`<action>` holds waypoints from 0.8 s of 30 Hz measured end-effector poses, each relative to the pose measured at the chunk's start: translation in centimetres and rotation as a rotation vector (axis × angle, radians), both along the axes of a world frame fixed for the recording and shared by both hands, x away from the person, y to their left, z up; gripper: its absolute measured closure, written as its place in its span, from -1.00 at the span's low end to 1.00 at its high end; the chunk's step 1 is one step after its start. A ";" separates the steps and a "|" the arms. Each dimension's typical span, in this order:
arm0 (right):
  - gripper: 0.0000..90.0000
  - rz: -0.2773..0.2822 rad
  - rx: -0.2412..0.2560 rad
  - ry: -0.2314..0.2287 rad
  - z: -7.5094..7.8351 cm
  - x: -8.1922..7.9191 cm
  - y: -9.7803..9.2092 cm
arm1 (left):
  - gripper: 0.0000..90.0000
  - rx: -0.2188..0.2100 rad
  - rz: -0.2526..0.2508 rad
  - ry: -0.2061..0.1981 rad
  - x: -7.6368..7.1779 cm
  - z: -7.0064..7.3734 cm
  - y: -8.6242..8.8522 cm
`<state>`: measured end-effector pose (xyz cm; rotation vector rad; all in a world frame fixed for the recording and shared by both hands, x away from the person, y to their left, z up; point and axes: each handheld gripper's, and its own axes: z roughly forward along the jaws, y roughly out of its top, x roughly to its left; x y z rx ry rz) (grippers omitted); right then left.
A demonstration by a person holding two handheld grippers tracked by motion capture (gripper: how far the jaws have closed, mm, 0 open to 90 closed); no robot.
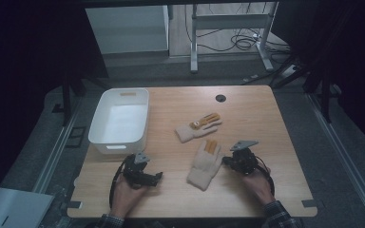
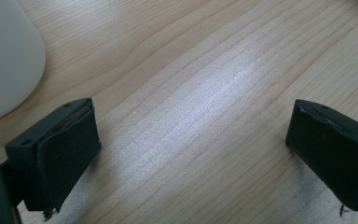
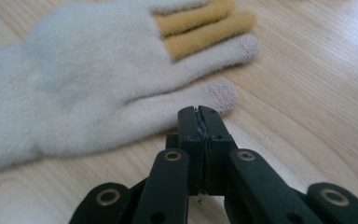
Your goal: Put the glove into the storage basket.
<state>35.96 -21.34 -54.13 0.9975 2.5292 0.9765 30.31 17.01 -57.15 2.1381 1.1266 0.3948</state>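
With the right claw (image 3: 200,112) pressed together and empty just short of the near glove (image 3: 98,88), while the left claw (image 2: 191,149) spreads over bare desk (image 2: 205,70), a closed approach could just shove the glove away.

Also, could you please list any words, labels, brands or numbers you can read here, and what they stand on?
None can be read. The near glove, far glove, white bin and wooden table bear no legible text, nor do the left gripper or right gripper.
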 end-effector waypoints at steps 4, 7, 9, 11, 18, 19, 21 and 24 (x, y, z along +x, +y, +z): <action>0.95 -0.007 0.011 -0.009 -0.1 0.5 0.4 | -0.94 0.000 0.000 0.000 0.0 0.0 0.0; 0.93 -0.008 0.011 -0.012 -0.1 0.8 0.7 | -0.94 0.000 0.000 0.000 0.0 0.0 0.0; 0.90 -0.011 0.012 -0.013 -0.2 1.5 1.1 | -0.94 0.000 0.000 0.000 0.0 0.0 0.0; 0.88 -0.013 0.017 -0.010 -0.2 2.2 1.5 | -0.94 0.000 0.000 0.000 0.0 0.0 0.0; 0.88 -0.008 0.021 -0.006 -0.3 3.4 2.6 | -0.94 0.000 0.000 0.000 0.0 0.0 0.0; 0.88 -0.005 0.022 -0.007 -0.3 3.5 2.9 | -0.94 0.000 0.000 0.000 0.0 0.0 0.0; 0.88 -0.001 0.023 -0.005 -0.3 3.7 3.3 | -0.94 0.000 0.000 0.000 0.0 0.0 0.0; 0.83 -0.002 0.024 -0.003 -0.3 3.8 3.3 | -0.94 0.000 0.000 0.000 0.0 0.0 0.0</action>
